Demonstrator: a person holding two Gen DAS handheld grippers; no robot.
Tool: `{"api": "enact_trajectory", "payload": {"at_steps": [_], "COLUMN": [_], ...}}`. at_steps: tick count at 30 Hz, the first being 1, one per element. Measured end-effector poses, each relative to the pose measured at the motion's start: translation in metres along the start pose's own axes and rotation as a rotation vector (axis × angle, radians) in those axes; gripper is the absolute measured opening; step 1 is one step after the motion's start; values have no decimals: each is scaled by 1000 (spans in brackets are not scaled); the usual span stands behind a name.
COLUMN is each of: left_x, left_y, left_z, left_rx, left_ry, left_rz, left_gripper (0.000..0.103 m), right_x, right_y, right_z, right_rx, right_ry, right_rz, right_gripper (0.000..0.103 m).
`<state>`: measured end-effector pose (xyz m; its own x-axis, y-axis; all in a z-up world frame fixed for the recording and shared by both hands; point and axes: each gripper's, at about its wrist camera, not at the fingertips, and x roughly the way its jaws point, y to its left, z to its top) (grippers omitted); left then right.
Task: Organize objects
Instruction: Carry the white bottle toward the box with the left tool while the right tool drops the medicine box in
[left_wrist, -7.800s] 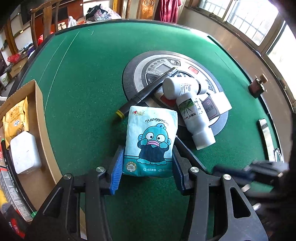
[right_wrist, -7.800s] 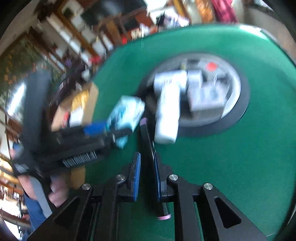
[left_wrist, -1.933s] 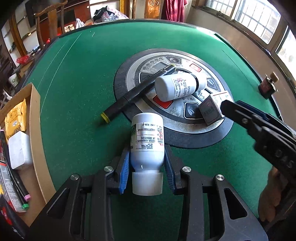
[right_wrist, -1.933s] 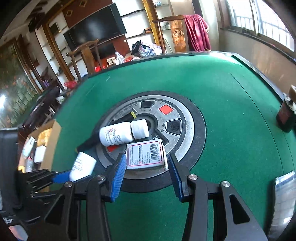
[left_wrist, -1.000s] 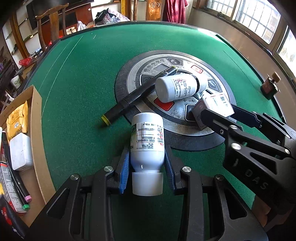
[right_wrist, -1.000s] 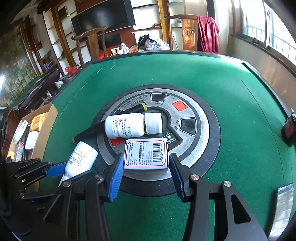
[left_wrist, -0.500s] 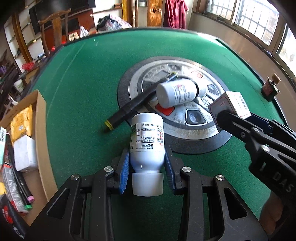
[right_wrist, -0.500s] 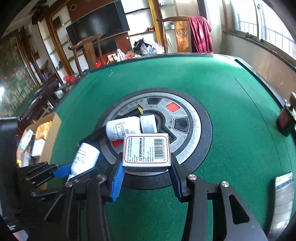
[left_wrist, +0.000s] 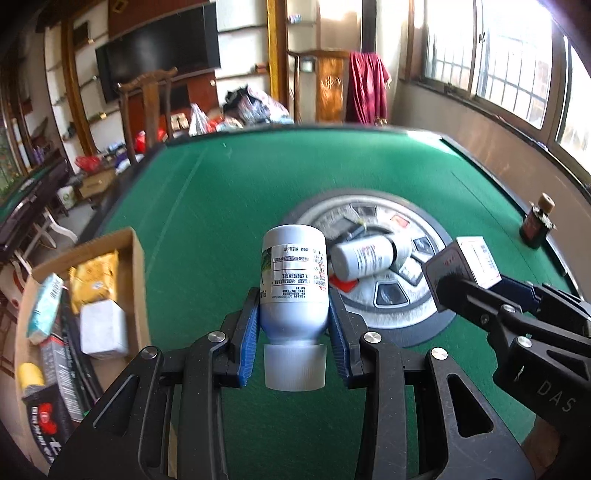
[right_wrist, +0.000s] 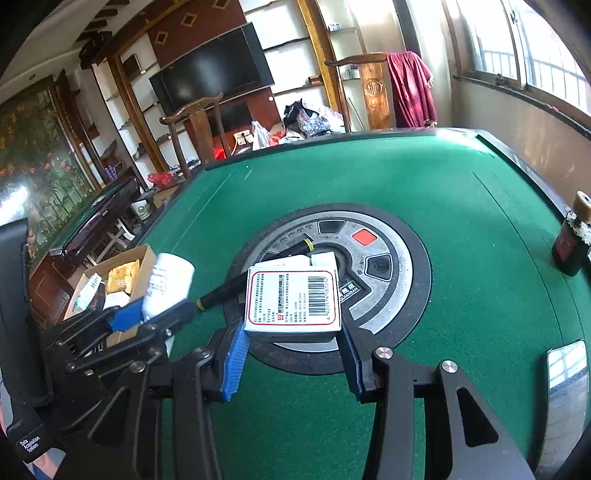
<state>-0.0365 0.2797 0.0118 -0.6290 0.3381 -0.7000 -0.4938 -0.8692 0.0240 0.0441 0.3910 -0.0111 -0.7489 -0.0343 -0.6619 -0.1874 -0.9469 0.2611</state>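
Note:
My left gripper (left_wrist: 293, 338) is shut on a white pill bottle (left_wrist: 293, 284), cap toward me, held above the green table; the bottle also shows in the right wrist view (right_wrist: 166, 288). My right gripper (right_wrist: 291, 354) is shut on a white box with a red border and barcode (right_wrist: 293, 299), lifted off the table; the box also shows in the left wrist view (left_wrist: 465, 262). A second white bottle (left_wrist: 364, 258) and a black marker (right_wrist: 225, 290) lie on the round centre panel (right_wrist: 391, 273).
An open cardboard box (left_wrist: 135, 280) at the table's left edge holds a tissue pack, a yellow packet, a white block and pens. A small dark bottle (right_wrist: 570, 242) stands at the right rim. A shiny metal plate (right_wrist: 565, 373) lies near right.
Both grippers have lifted their loads off the table and tilted up, so more of the room shows. The left gripper has moved toward the cardboard box side.

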Motion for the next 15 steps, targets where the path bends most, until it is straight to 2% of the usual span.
{"api": "enact_trajectory", "payload": {"at_steps": [3, 15], "left_x": [-5, -18], "left_y": [0, 5], "left_z": [0, -1], "left_rx": [6, 3], "left_ry": [-33, -98], "left_rz": [33, 78], "left_gripper": [34, 34], "right_x": [-3, -8], "right_y": [3, 10], "right_z": [0, -2], "right_rx": [-5, -27], "right_ry": [-8, -27], "right_rz": [6, 28], "right_gripper": [45, 45]}}
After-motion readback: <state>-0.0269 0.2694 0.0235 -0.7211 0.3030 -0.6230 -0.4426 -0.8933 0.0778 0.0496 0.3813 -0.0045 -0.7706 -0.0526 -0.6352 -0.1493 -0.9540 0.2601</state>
